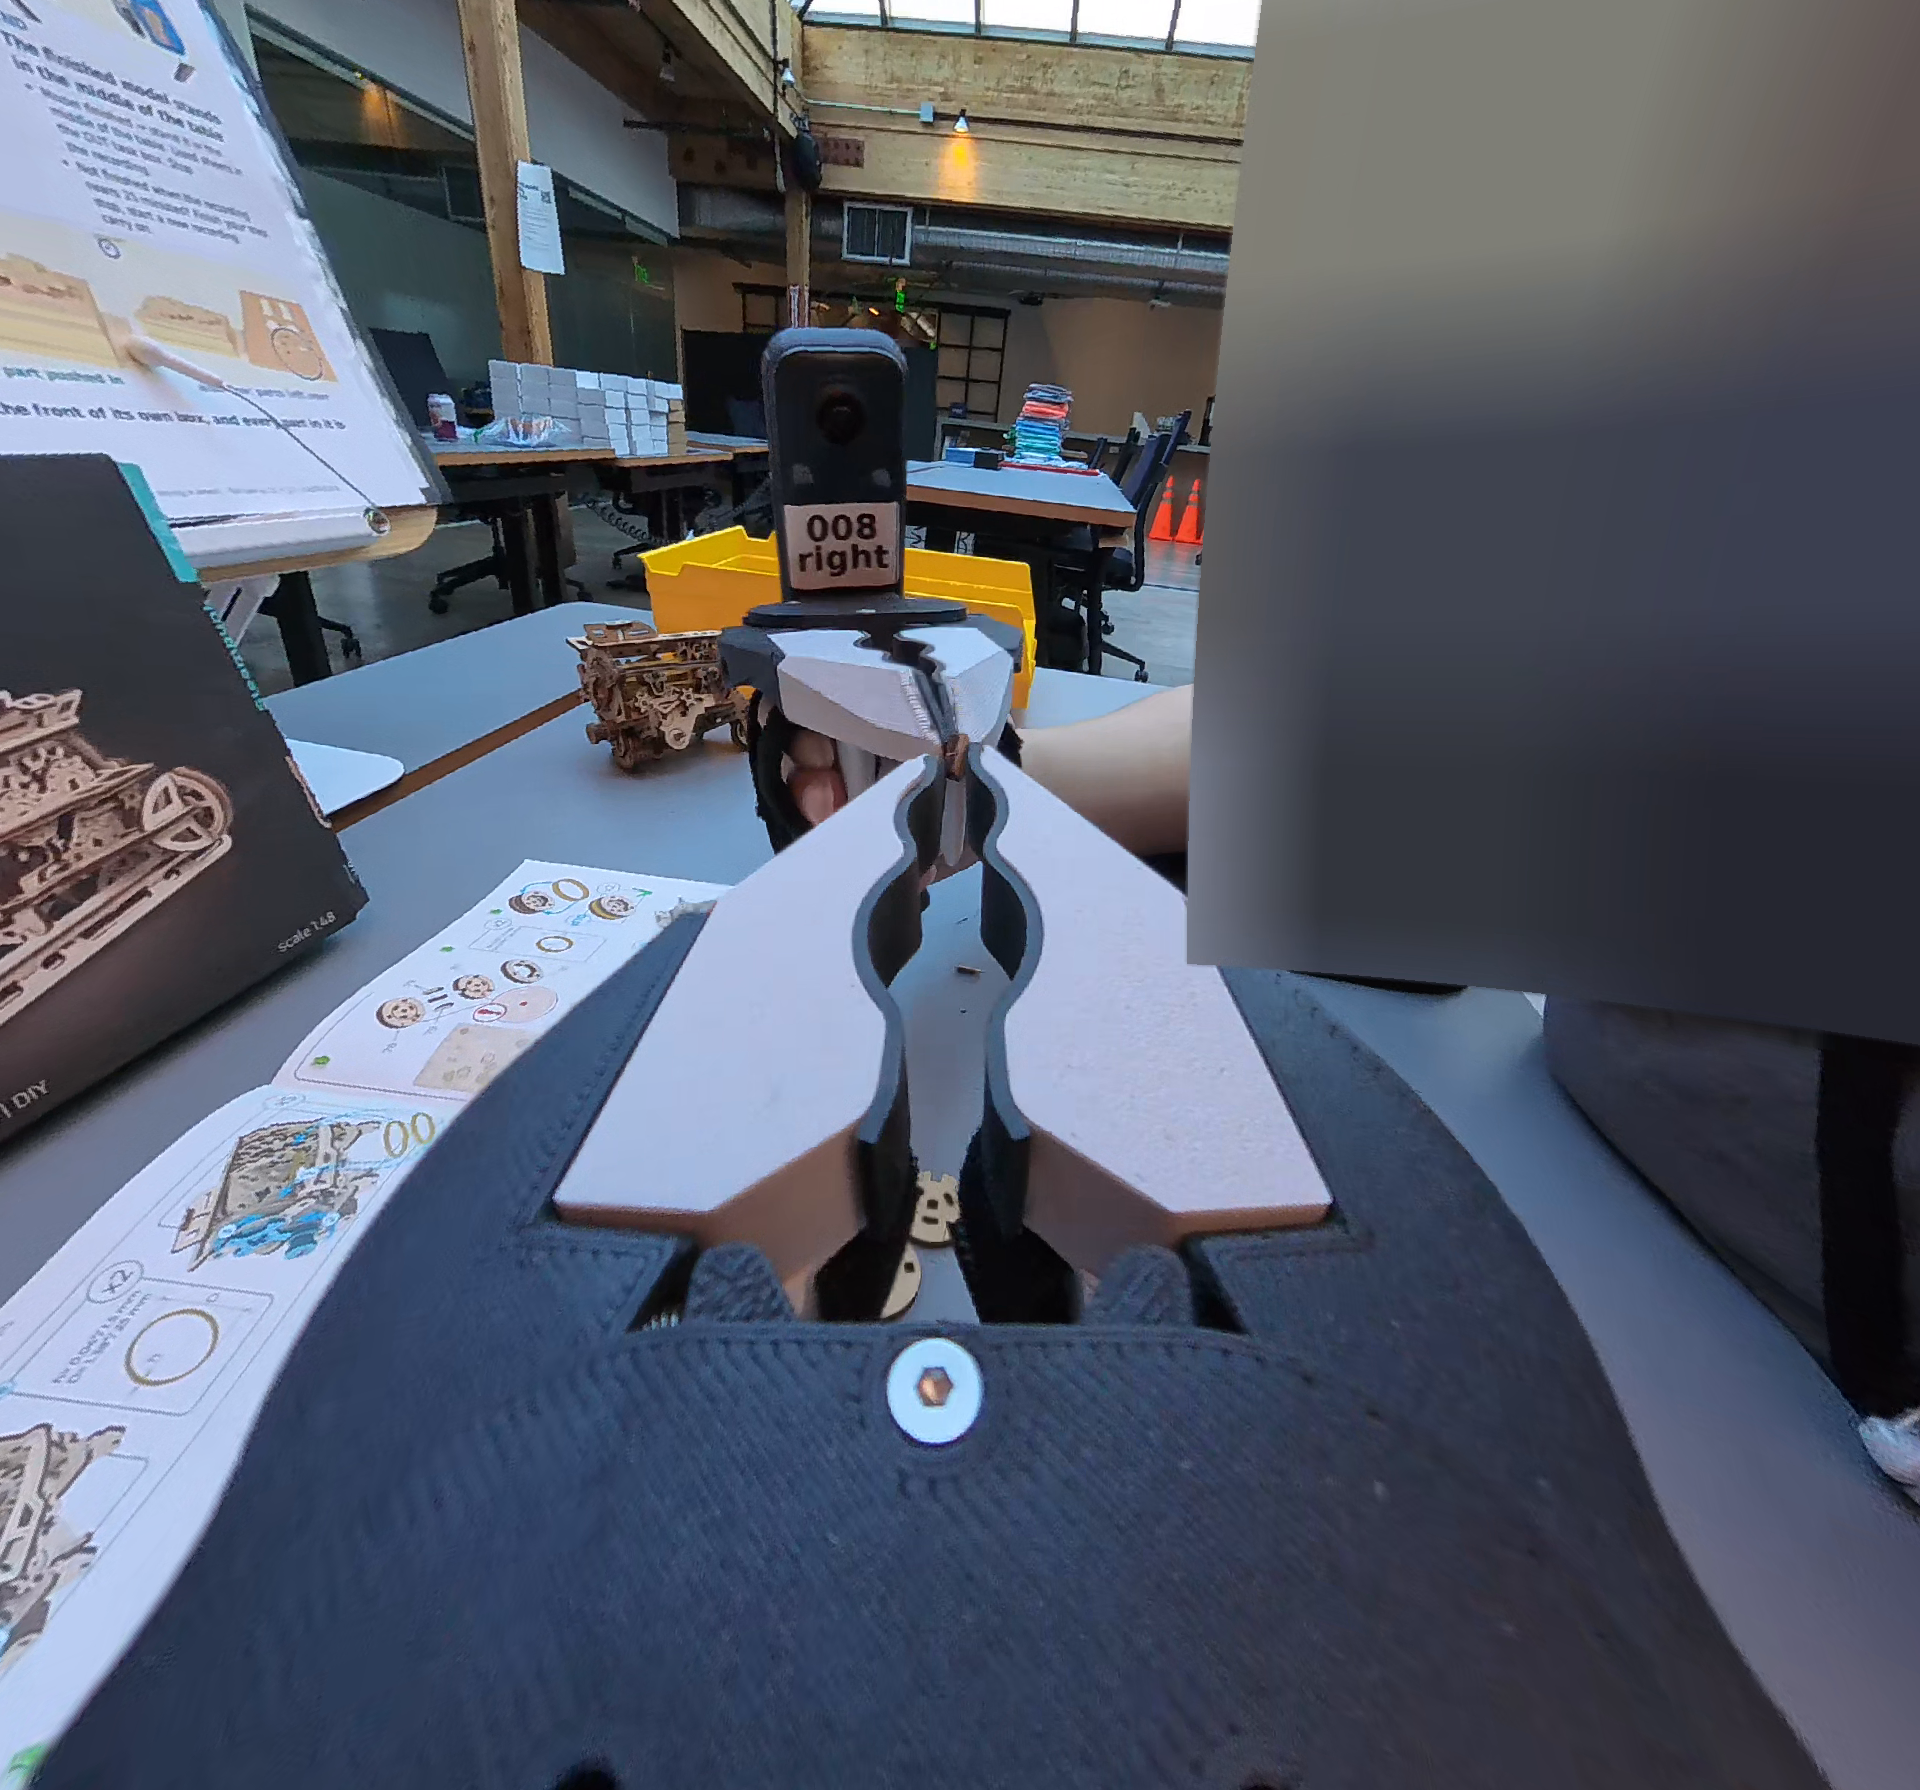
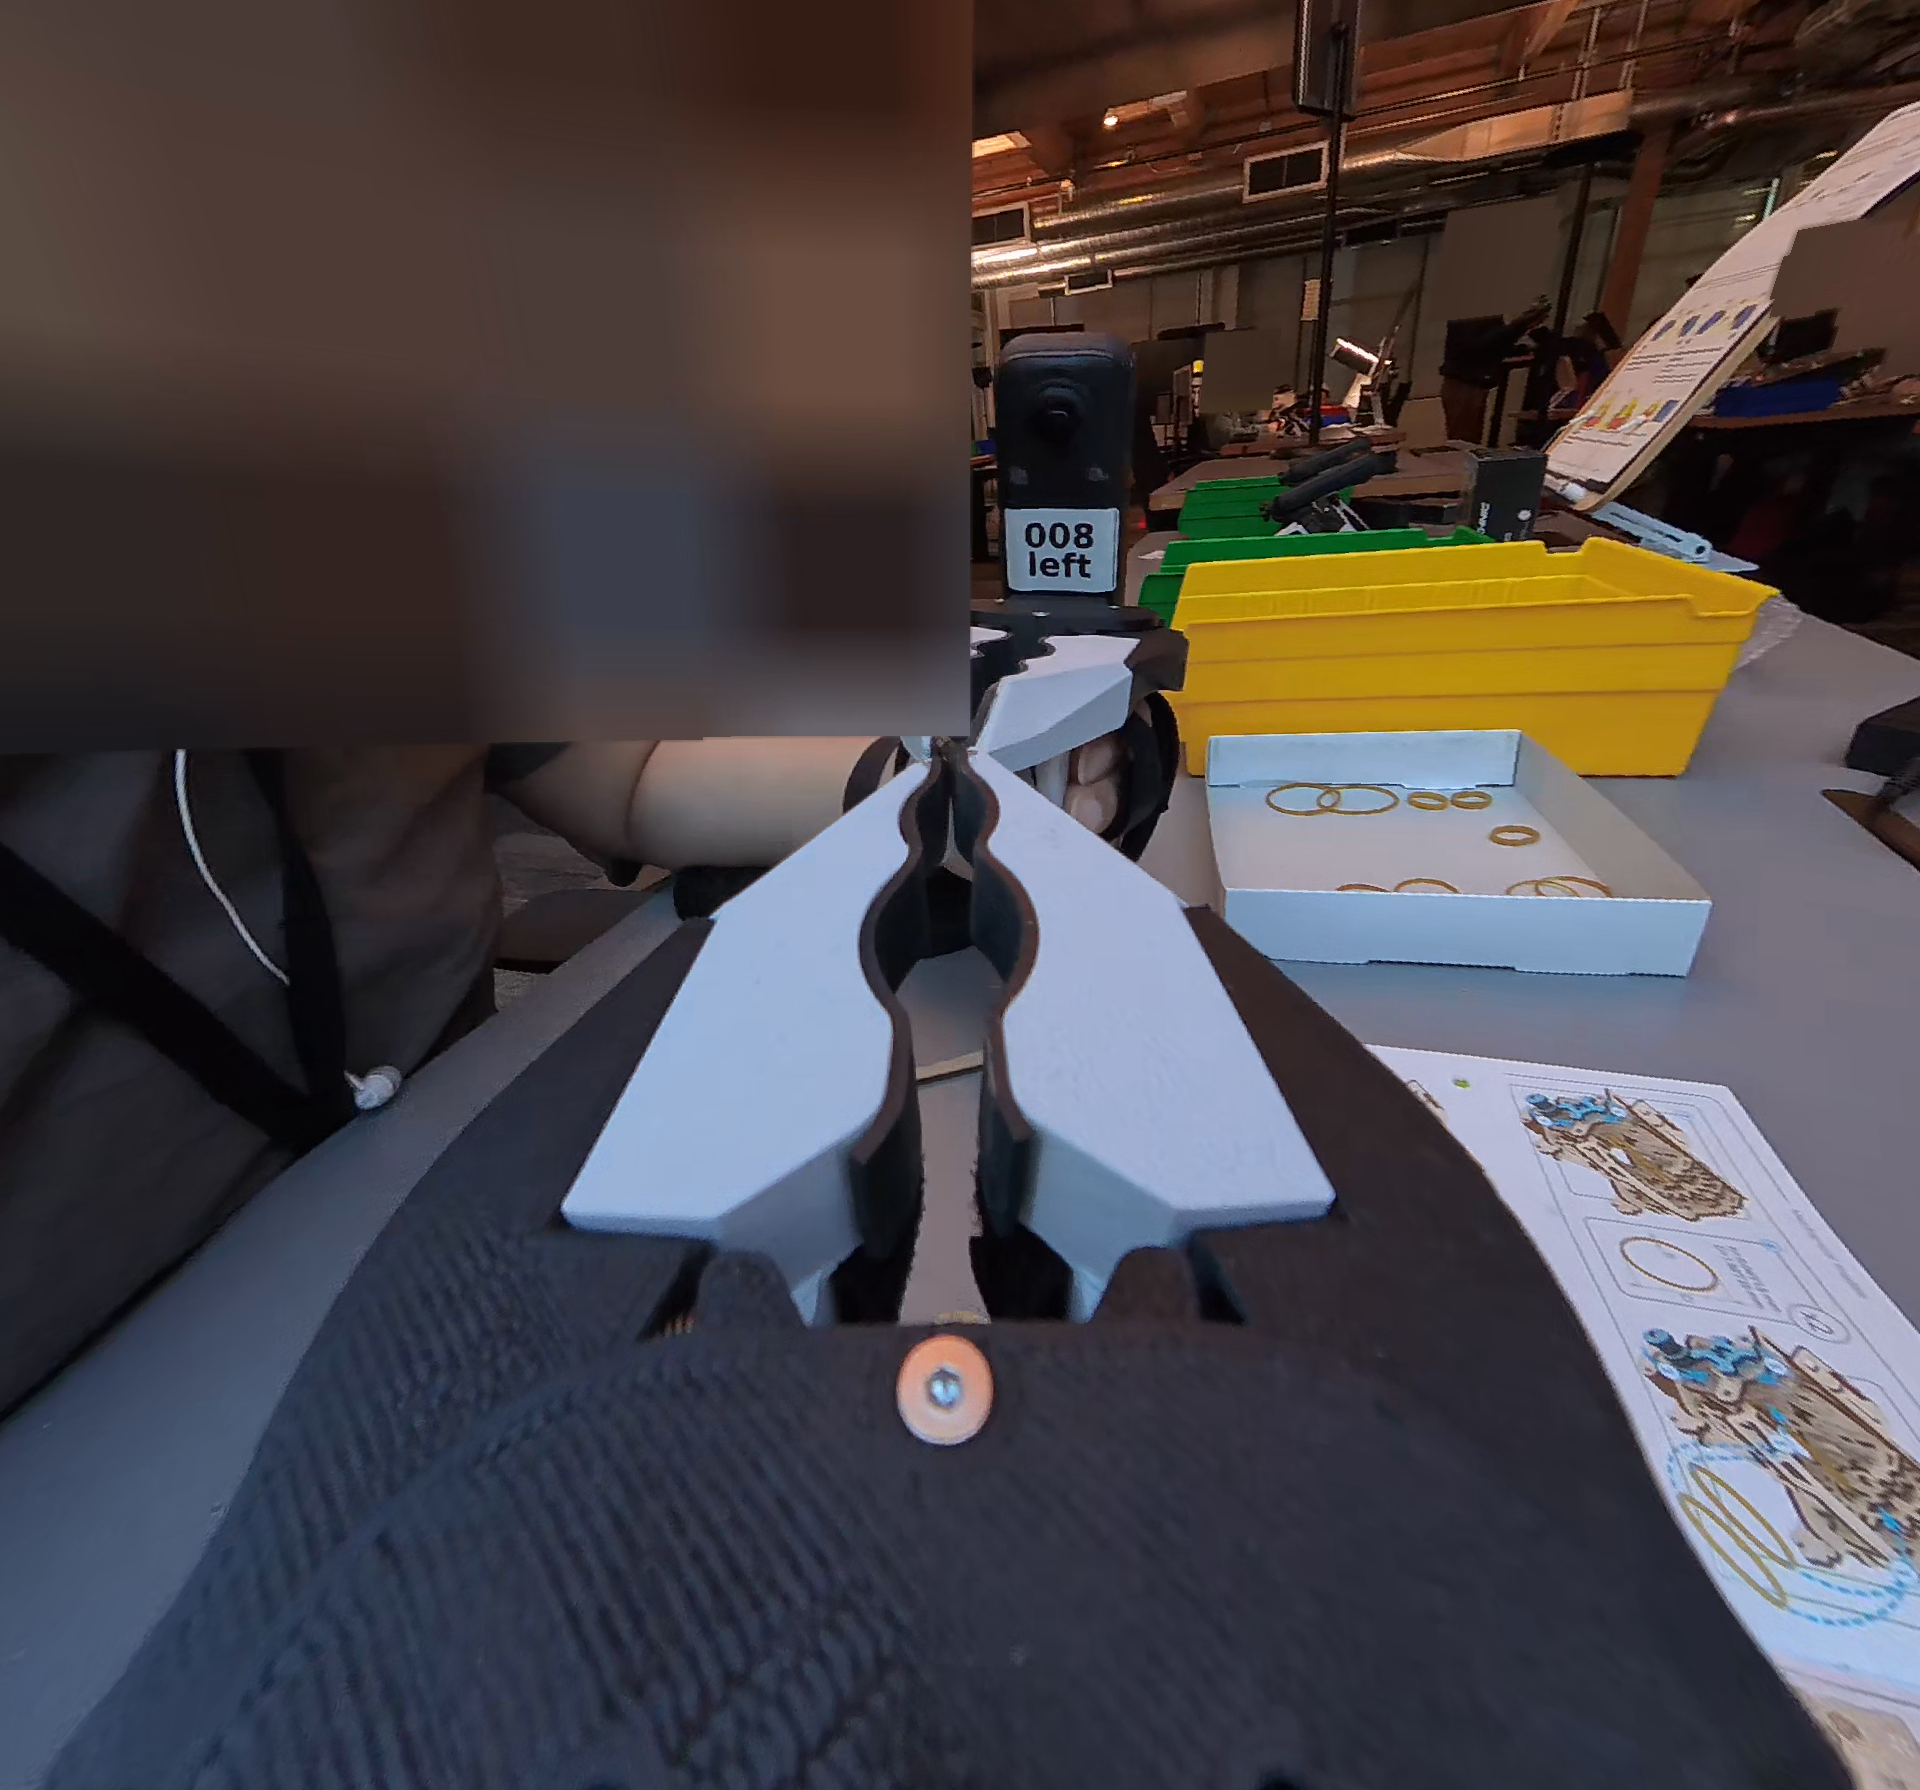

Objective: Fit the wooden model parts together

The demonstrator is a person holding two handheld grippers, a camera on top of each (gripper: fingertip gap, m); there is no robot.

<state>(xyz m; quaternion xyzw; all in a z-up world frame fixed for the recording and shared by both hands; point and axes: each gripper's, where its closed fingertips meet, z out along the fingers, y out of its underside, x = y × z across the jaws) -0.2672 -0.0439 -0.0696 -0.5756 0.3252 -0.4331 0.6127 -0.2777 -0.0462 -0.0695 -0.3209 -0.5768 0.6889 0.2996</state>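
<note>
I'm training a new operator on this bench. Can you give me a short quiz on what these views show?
1. True or false: the white tray holds thin golden rings.
2. Where is the assembled wooden model?
A. Standing on the grey table, beyond the open booklet
B. Inside a yellow bin
C. Lying in the tray
3. Fill in: the left tool and right tool meet tip to tip, and both sets of fingers are ____ (open/shut).

Key: 1 true; 2 A; 3 shut.
</note>
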